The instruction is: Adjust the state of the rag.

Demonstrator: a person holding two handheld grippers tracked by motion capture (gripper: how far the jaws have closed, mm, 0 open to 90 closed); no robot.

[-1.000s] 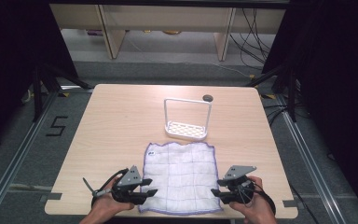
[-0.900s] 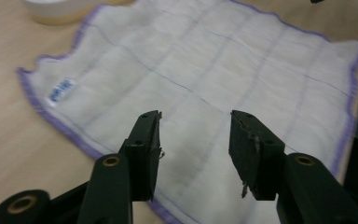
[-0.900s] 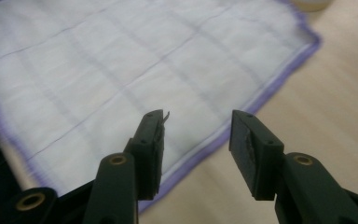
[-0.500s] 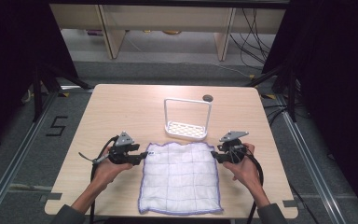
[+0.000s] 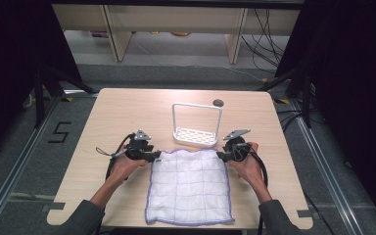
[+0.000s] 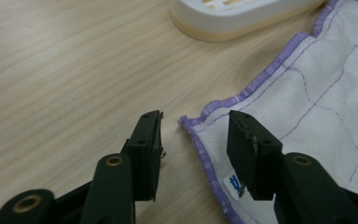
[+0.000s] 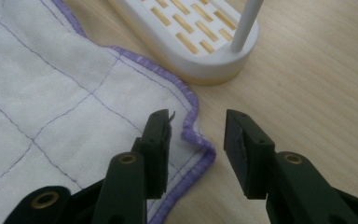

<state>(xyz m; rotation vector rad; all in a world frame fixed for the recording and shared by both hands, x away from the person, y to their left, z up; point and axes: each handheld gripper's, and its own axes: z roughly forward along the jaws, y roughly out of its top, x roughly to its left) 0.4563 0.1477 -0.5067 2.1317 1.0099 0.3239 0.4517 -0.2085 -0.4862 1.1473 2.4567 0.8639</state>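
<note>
The cloth (image 5: 190,186) lies flat on the tabletop (image 5: 122,110), its near edge by the table's front lip, nothing folded yet. My left hand-held gripper (image 5: 152,156) and right hand-held gripper (image 5: 221,155) each straddle a far corner, jaws just closing (not pinching yet). Beyond, the white rack (image 5: 197,128) crowds the far hem.

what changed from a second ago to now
Both claws, left and right, moved from the cloth's near corners up to its far corners, jaws closing a little around each corner, neither pressing yet. Cloth and rack stayed put.
</note>
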